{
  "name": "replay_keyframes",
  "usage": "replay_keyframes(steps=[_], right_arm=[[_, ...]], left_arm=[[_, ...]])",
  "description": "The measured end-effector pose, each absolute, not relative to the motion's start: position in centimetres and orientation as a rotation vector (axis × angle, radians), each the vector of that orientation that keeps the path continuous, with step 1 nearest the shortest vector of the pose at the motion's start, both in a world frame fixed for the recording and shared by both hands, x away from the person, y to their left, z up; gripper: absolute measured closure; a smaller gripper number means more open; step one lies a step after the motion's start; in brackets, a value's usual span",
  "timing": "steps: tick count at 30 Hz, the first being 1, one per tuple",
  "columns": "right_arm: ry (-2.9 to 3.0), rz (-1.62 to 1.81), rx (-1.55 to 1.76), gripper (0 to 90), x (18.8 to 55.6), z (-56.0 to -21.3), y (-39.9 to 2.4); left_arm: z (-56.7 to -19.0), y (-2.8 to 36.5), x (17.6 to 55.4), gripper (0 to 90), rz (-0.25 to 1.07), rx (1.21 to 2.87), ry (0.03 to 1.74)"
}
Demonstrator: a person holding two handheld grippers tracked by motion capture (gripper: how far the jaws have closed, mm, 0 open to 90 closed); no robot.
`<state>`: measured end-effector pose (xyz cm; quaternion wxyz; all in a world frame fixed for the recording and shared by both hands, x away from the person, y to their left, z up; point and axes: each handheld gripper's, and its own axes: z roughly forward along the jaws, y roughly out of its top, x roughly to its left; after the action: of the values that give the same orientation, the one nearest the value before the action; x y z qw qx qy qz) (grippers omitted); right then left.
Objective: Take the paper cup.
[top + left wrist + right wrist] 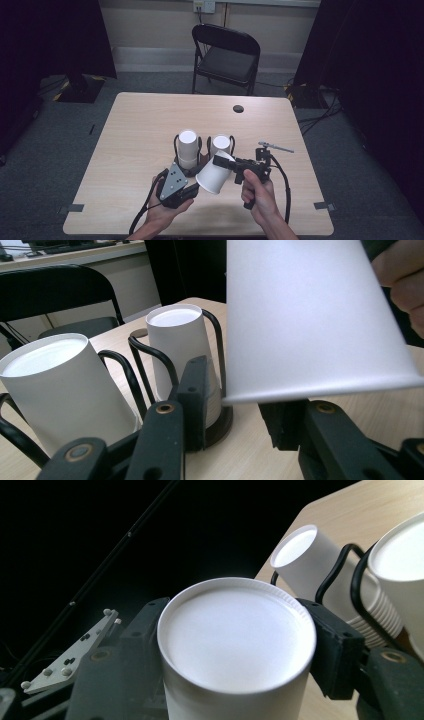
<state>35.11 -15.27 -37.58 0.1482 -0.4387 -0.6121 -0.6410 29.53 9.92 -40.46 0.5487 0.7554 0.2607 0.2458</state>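
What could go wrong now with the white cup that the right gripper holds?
1. The right gripper clamps the cup near its closed end, so the thin paper wall may get crushed.
2. The cup is tilted, with its wide rim just above the left gripper, whose fingers are not on it; a clumsy handover could drop it.
3. The rack of stacked cups stands close behind and could be knocked.

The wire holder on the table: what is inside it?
The wire holder has two black loops, each holding a stack of upside-down white paper cups. Their closed bottoms face up, so whatever is inside the cups is covered. The stacked rims show at the bottom.
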Motion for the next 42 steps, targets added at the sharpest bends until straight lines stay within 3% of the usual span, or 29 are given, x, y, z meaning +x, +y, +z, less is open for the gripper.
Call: replay_keyframes(steps=[16, 42], right_arm=[[-1.744, -1.799, -1.279, 31.1, 35.3, -38.2, -14.2], [-2.103, -1.921, -1.172, 24.4, 34.9, -37.3, -13.6]], left_arm=[[-40.2, 10.0, 29.1, 81.2, 0.619, 1.763, 0.612], [-40.6, 11.1, 29.4, 84.1, 0.397, 1.814, 0.578]])
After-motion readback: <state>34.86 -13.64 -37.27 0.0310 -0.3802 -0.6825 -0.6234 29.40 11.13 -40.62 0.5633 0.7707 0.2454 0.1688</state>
